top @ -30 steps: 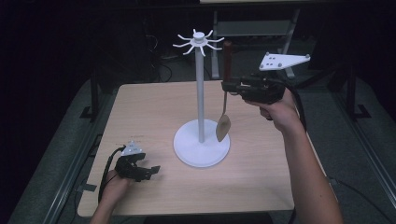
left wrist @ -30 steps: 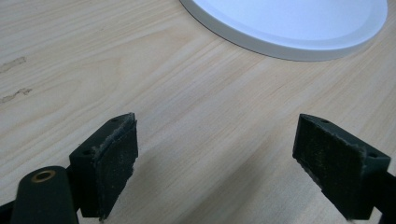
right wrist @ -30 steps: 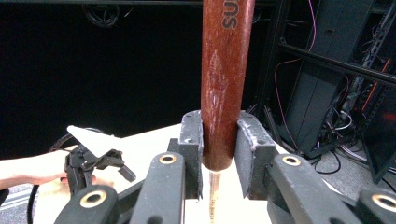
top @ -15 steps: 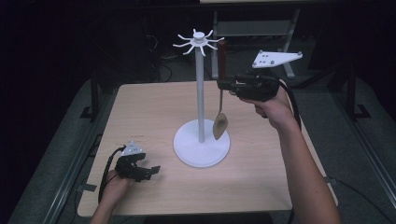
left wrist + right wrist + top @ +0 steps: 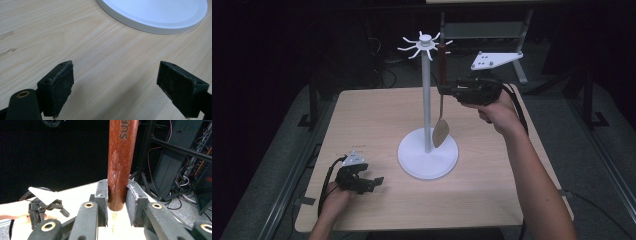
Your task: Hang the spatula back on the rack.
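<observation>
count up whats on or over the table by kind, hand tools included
white hanging stand: 1
spoon with a red-brown handle, clamped in the right tool: 1
handheld tools, right one plus the open left tool: 2
total: 4

You have a light wooden table (image 5: 362, 120) on a dark metal frame (image 5: 314, 107), with grey floor (image 5: 267, 165) around it. Behind the table you can see tangled cables (image 5: 384, 75), and dark equipment racks (image 5: 175, 167) stand further back.
</observation>
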`<state>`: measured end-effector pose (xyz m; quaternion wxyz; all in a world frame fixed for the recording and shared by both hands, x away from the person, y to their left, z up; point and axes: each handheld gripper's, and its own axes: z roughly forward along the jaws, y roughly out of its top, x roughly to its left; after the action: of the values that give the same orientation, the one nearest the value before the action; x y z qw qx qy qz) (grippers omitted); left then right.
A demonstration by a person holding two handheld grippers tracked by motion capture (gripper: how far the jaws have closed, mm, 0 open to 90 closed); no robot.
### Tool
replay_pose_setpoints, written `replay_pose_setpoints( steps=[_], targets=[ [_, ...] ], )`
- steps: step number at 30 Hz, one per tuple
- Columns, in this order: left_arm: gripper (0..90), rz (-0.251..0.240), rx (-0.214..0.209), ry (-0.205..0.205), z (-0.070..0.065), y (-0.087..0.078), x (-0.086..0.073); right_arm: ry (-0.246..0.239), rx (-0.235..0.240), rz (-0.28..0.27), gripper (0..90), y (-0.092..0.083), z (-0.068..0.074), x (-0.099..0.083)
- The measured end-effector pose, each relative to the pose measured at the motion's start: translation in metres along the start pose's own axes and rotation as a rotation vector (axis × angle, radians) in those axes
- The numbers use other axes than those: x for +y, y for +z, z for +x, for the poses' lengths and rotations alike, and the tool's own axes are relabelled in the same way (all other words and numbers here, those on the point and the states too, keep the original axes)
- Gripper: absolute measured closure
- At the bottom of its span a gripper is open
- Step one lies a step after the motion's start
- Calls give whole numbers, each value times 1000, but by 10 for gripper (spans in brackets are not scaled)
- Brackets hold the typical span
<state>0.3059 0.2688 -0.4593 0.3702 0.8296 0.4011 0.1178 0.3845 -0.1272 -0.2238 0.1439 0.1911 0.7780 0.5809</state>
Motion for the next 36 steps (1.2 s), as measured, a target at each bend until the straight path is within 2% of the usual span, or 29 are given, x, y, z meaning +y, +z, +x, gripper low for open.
replay_pose_setpoints(
  steps=[10,19,26,31,36],
  targets=[
    [138,-2,-1,3,0,0,-1,25,12,-22,619,-12,0,-7],
    [138,4,-2,16,0,1,-1,43,-5,-13,541,-23,-2,-20],
    [138,3,-1,4,-1,1,-2,61,-47,6,492,-32,-7,-37],
    [138,6,-2,6,-1,2,-1,79,-91,30,419,-39,-13,-51],
    [138,4,0,4,-1,2,-2,78,-121,40,377,-43,-15,-60]
  ],
)
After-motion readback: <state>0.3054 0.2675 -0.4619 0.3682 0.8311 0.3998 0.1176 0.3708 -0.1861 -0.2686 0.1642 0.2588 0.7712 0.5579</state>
